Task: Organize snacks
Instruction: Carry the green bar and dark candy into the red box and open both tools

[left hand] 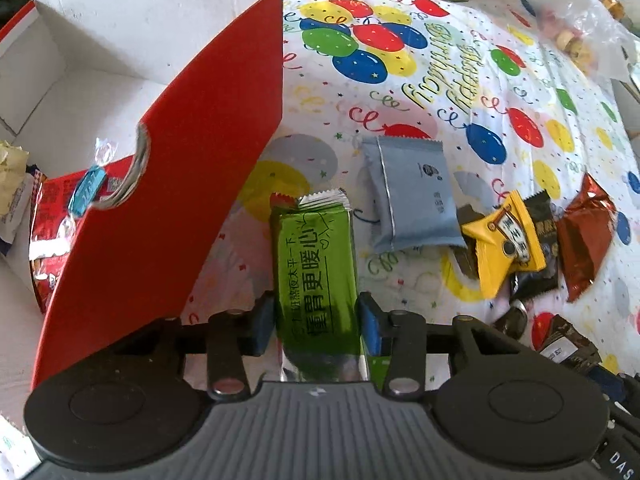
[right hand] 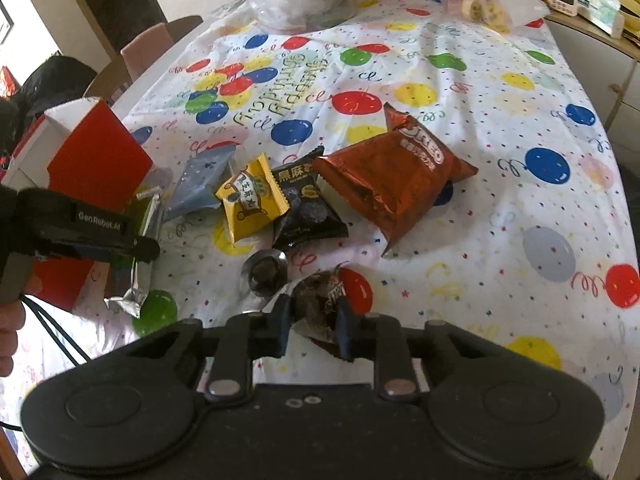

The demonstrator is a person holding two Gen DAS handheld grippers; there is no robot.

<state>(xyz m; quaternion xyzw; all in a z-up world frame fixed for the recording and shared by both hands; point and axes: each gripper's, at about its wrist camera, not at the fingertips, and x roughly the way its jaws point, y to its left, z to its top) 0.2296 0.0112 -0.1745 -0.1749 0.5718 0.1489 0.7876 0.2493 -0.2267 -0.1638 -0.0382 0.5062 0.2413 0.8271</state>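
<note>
Green snack bar (left hand: 314, 264) sits clamped btwn the pads of the left gripper (left hand: 316, 320), foil end toward the camera, right beside the red box (left hand: 180, 184). Right gripper (right hand: 314, 316) is closed on a small dark-wrapped candy (right hand: 320, 300), low over the balloon tablecloth (right hand: 500, 220).

Step in hand, as I read it: both pieces gripped, next is carrying them to the box. Tips: lift the bar straight up so its far end clears the tall red wall, then go over the rim, not thru the notch. Keep the squeeze steady, foil is slick and the bar may swing. Let go low inside, next to the red packet (left hand: 52, 216) and blue-wrapped candy (left hand: 86, 194) already in there. Move one hand at a time, the grippers work close together.

Still loose on the cloth: grey-blue packet (left hand: 412, 196), yellow packet (right hand: 250, 200), black packet (right hand: 308, 208), brown bag (right hand: 394, 172), round foil candy (right hand: 266, 272).

Writing: brown bag reads "OREO"; black packet starts "黑麻"; bar shows "更暖心"; cloth says "Happy Birthday", upside down; left gripper body reads "GenRobot.AI". Rest too small.
</note>
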